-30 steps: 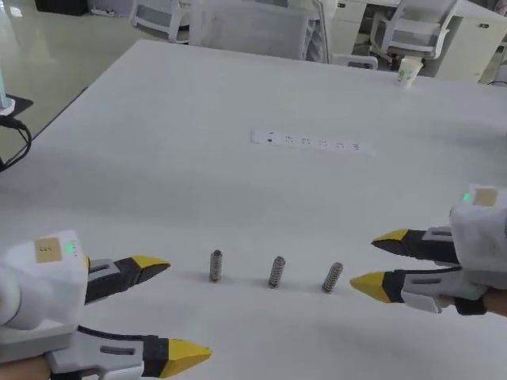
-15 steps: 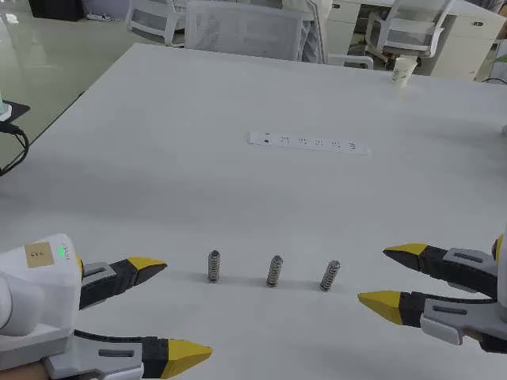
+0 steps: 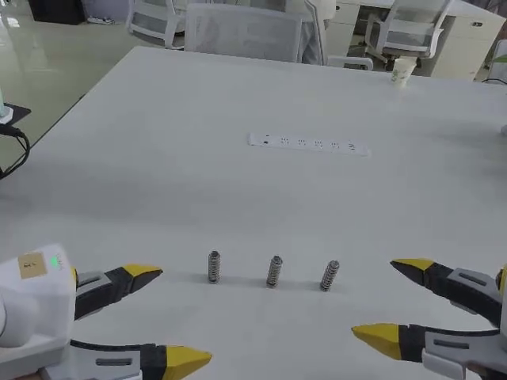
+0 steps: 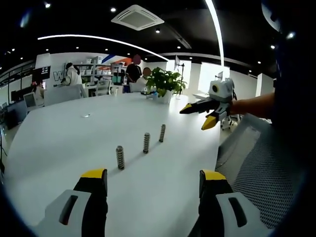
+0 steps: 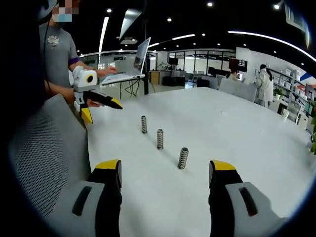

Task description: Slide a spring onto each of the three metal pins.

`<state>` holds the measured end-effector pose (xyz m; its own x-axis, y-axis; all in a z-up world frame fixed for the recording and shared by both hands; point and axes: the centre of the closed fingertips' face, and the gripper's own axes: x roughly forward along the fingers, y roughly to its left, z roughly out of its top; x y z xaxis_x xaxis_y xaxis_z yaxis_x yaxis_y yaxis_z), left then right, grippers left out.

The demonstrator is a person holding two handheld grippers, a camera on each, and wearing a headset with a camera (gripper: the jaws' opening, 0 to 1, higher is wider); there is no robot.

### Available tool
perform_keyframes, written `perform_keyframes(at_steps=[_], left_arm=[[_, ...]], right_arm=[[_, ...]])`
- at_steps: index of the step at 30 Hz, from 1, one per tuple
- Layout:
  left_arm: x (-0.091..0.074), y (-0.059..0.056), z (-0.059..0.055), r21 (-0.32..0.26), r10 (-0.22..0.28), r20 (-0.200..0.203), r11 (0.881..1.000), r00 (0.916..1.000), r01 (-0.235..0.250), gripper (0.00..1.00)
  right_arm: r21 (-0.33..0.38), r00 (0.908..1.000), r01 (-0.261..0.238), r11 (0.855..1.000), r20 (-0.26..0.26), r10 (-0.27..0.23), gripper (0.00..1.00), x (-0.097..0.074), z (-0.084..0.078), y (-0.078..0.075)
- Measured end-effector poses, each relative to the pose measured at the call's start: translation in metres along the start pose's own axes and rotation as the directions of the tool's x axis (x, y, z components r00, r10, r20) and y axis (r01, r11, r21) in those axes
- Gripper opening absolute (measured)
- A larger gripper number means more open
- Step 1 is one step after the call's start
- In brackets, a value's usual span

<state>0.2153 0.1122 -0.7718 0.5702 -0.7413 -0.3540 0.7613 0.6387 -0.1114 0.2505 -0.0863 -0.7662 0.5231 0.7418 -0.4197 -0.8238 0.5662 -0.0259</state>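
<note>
- The tan sticker (image 3: 32, 265) on the white housing of the left gripper (image 3: 178, 314) bears small dark marks, too blurred to read.
- The far wall sign (image 4: 58, 75) begins with a large white "W"; the rest is hidden.
- The paper cup (image 3: 403, 71) carries green print, illegible.

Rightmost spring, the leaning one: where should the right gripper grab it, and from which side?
Probably mid-coils, jaws either side of its width. The rightmost spring stands nearly upright, leaning slightly, so a low sideways approach from its right suits the open right gripper; the middle spring stands on its left.
</note>
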Motion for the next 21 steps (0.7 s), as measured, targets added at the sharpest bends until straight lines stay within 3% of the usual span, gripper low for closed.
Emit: perform_keyframes(at_steps=[8,21], left_arm=[[0.0000,0.0025,0.0001,-0.012,0.010,0.008,1.000,0.9999,-0.010,0.73],[0.0013,0.0040,-0.0039,-0.026,0.019,0.010,1.000,0.9998,-0.019,0.75]], right_arm=[[0.042,0.9992,0.010,0.999,0.038,-0.012,0.87,0.0018,0.0001,0.0035],[0.041,0.9989,0.007,0.999,0.047,-0.009,0.90,0.0026,-0.0018,0.0069]])
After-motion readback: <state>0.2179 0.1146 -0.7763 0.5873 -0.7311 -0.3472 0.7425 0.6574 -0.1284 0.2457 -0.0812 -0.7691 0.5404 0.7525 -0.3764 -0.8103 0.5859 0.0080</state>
